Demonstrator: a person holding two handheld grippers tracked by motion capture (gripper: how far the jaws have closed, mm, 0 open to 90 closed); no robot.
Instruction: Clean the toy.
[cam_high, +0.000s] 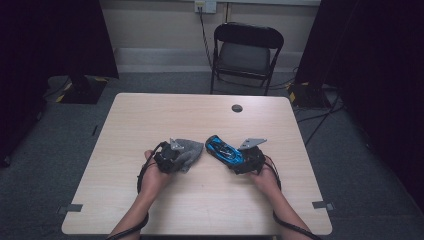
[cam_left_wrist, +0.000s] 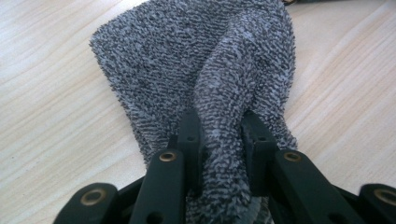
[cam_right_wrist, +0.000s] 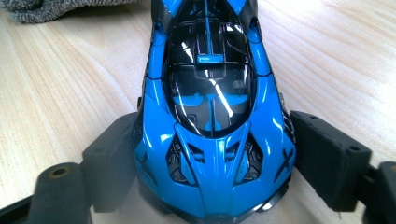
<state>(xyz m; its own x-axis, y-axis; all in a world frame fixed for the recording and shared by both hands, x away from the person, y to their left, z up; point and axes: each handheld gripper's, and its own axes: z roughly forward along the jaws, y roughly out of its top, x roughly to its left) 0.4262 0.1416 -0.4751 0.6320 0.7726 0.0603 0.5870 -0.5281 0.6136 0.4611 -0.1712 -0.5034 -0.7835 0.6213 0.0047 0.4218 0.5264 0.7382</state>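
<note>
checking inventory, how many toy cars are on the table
1. The blue toy car sits right of the table's centre, between the right claw's jaws, beside the grey cloth. None seems hidden.

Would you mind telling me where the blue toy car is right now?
In the high view, the blue toy car sits on the table right of centre, between the right gripper's jaws, just right of the grey cloth.

Grey terry cloth (cam_left_wrist: 187, 60) bunched on table, just beside glossy blue toy car (cam_right_wrist: 210, 121), upright
</note>
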